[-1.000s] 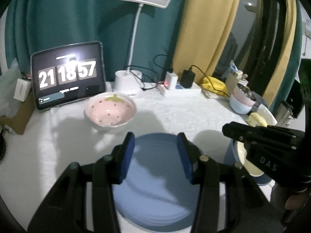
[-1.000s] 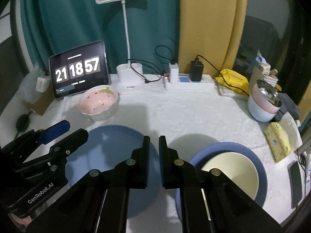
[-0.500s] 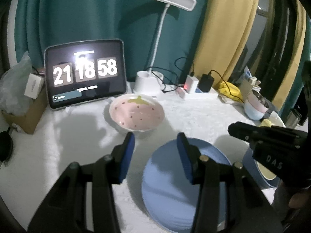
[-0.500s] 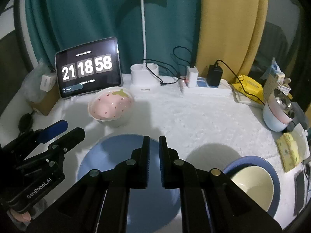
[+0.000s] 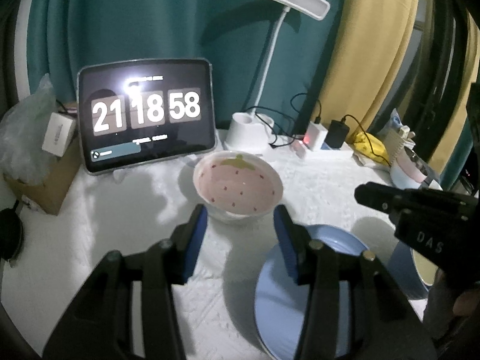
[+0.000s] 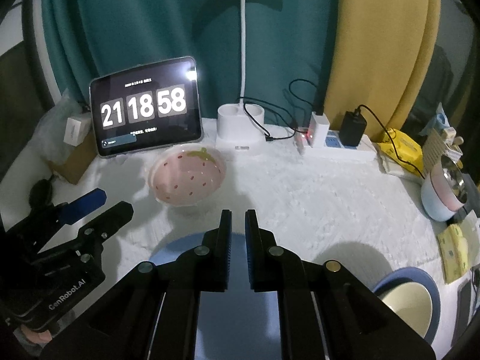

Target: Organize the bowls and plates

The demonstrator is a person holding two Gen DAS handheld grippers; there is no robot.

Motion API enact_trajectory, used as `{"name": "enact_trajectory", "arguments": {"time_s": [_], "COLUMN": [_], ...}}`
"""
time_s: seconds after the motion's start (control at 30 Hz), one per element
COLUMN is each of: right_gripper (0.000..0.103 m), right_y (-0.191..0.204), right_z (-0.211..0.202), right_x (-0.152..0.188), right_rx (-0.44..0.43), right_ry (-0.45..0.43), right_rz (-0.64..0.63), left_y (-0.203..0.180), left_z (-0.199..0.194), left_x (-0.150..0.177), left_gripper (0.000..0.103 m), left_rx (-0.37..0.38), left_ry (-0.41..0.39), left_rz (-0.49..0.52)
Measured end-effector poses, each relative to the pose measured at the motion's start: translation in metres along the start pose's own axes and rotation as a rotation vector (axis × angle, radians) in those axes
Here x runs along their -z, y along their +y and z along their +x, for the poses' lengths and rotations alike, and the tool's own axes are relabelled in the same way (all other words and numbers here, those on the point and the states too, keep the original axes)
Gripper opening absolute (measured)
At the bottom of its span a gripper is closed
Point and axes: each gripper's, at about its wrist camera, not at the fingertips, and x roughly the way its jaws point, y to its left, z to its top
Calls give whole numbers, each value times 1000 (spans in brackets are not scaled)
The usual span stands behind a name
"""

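While both grippers hang over the white tablecloth, neither holds anything. Left gripper: jaws parted and opening, blue pads aimed at the near rim of the pink strawberry bowl; whether the pads touch the bowl cannot be told. Bowl stands upright just in front of the tablet clock, left of the lamp base.

Right gripper: jaws closed, only a narrow slit between them, nothing inside. It hovers above the empty blue plate, which lies flat near the table's front edge, close to the strawberry bowl.

Further right, a cream bowl sits inside a second blue plate. Far right edge: a stack of bowls, pale blue outermost. Power strip and chargers along the back, by the teal and yellow curtains.
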Motion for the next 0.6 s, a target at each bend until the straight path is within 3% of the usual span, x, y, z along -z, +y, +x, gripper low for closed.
{"name": "enact_trajectory", "arguments": {"time_s": [0.17, 0.23, 0.33, 0.6], "right_gripper": [11, 13, 23, 24], "right_y": [1, 2, 1, 5], "right_z": [15, 23, 33, 64], "right_x": [-5, -6, -8, -16], "right_rx": [-18, -26, -48, -77], "right_ry": [16, 25, 39, 70], "right_rz": [15, 18, 33, 66], "left_y": [12, 16, 23, 36], "left_z": [11, 17, 27, 58], "left_x": [-6, -8, -10, -10], "left_gripper": [63, 63, 63, 63], "left_rx": [-9, -11, -14, -22], "left_ry": [5, 16, 31, 77], "left_rz": [-11, -18, -28, -54]}}
